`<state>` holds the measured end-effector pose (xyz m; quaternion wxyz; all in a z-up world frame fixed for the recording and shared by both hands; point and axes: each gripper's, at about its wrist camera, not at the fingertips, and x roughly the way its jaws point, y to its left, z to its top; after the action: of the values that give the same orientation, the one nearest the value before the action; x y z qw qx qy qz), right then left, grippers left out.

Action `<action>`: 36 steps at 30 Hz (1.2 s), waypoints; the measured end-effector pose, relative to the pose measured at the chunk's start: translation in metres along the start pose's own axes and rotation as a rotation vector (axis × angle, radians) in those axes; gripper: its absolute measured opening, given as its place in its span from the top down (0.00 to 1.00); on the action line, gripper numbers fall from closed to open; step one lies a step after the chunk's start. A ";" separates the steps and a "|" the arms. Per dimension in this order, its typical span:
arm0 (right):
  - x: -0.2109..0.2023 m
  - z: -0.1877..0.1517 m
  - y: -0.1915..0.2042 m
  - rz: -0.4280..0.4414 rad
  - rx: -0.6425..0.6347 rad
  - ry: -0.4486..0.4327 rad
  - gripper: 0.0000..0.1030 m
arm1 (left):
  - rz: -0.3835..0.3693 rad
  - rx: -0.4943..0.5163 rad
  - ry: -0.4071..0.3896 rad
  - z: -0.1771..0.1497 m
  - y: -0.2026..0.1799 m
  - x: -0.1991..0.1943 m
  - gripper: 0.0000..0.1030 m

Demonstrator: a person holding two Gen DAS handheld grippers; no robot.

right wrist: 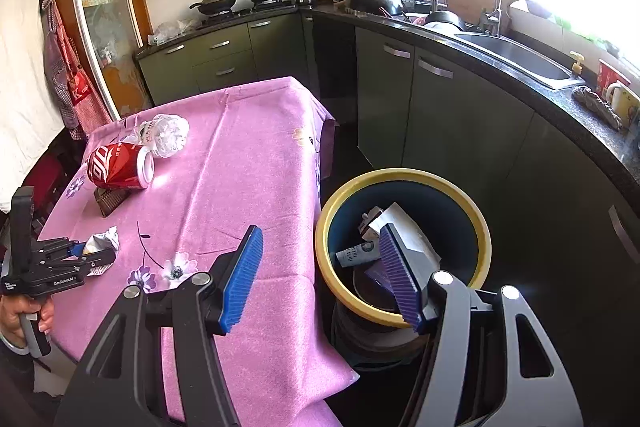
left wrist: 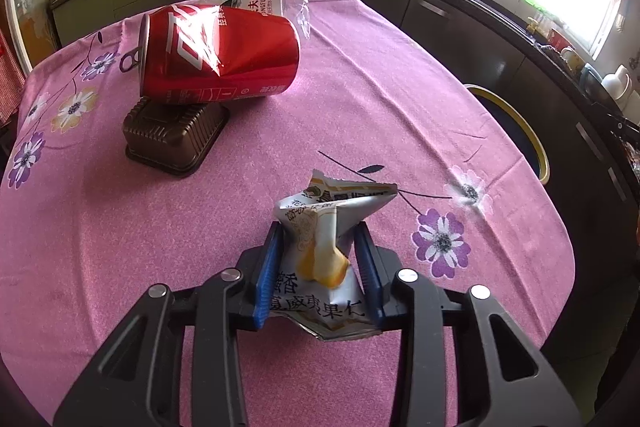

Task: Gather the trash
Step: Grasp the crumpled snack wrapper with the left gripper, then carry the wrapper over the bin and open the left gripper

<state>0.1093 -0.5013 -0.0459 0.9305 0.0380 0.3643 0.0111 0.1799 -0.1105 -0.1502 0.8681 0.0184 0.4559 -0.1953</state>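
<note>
Pinching a crumpled wrapper [left wrist: 326, 259] between its blue fingers [left wrist: 267, 281], the left gripper [left wrist: 320, 239] is clenched on the foil at mid-body, low over the pink cloth of the counter [left wrist: 360, 75]; the grip at the waist of the packet likely keeps the loose ends from slipping out on the way to the bin [right wrist: 404, 251]. From the right wrist view the same wrapper [right wrist: 102, 243] sits at the near left of the counter [right wrist: 248, 155], well apart from the bin, which stands on the floor just beside the counter's right edge, so trash can be carried straight off that edge. The right gripper [right wrist: 320, 275] hangs over the bin's rim with its fingers [right wrist: 240, 279] spread wide and holding nothing, which suggests a drop has been made there; paper and packets already lie inside. A red can [left wrist: 218, 55] lies on its side, propped on a brown tray [left wrist: 174, 137], with a clear bottle [right wrist: 166, 135] behind it, all yet to be collected.
</note>
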 end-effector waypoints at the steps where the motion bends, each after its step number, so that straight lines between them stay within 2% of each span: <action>1: -0.004 -0.001 0.004 -0.001 0.000 -0.003 0.42 | -0.004 0.003 -0.004 -0.002 0.001 -0.002 0.67; 12: -0.036 -0.002 0.020 -0.024 0.035 -0.021 0.42 | -0.067 0.061 -0.114 -0.007 -0.005 -0.054 0.68; 18: -0.051 0.001 0.011 -0.043 0.050 -0.059 0.42 | -0.132 0.133 -0.134 0.012 -0.037 -0.071 0.68; 23: -0.061 -0.005 -0.012 -0.045 0.085 -0.079 0.42 | -0.201 0.210 -0.125 0.043 -0.083 -0.068 0.68; 26: -0.070 -0.015 -0.029 -0.069 0.106 -0.090 0.42 | -0.259 0.282 -0.121 0.065 -0.123 -0.060 0.68; 30: -0.084 -0.030 -0.063 -0.101 0.169 -0.106 0.42 | -0.298 0.381 -0.114 0.093 -0.181 -0.038 0.68; 36: -0.090 -0.057 -0.108 -0.151 0.273 -0.098 0.42 | -0.324 0.460 -0.045 0.132 -0.251 0.037 0.67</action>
<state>0.0031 -0.6102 -0.0353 0.9316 0.1369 0.3182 -0.1103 0.2124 -0.3820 -0.0660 0.8084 0.1373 0.3775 -0.4304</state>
